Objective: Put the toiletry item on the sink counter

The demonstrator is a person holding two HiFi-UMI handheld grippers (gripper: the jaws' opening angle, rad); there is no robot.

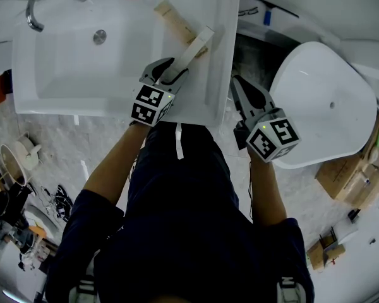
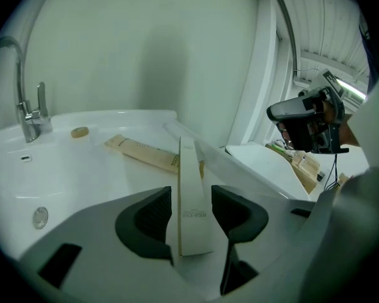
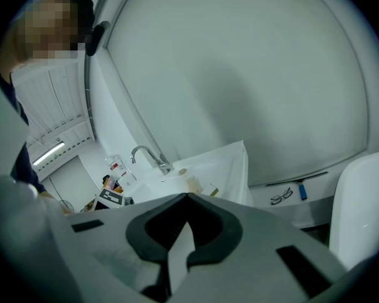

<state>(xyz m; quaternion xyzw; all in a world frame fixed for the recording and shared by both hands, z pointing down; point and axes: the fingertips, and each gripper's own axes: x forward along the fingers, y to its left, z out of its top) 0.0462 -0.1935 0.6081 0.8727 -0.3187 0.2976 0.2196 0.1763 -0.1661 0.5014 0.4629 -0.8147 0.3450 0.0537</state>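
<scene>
Straddling long white cardboard box [image 1: 192, 49]: left hand-held gripper [image 1: 177, 67], spread; right hand-held gripper [image 1: 237, 84] pressed together. Boxes: two; long tan box [image 1: 177, 23] beyond, in white ceramic sink [image 1: 69, 62].

Slim white toiletry box [image 1: 194, 48]: long, lying lengthwise on sink counter [image 1: 218, 74], right edge.

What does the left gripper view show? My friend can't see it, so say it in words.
The left gripper, jaws open, straddles a slim white box resting on the edge of the sink. A tan box lies behind it, and a faucet stands at the far left.
</scene>
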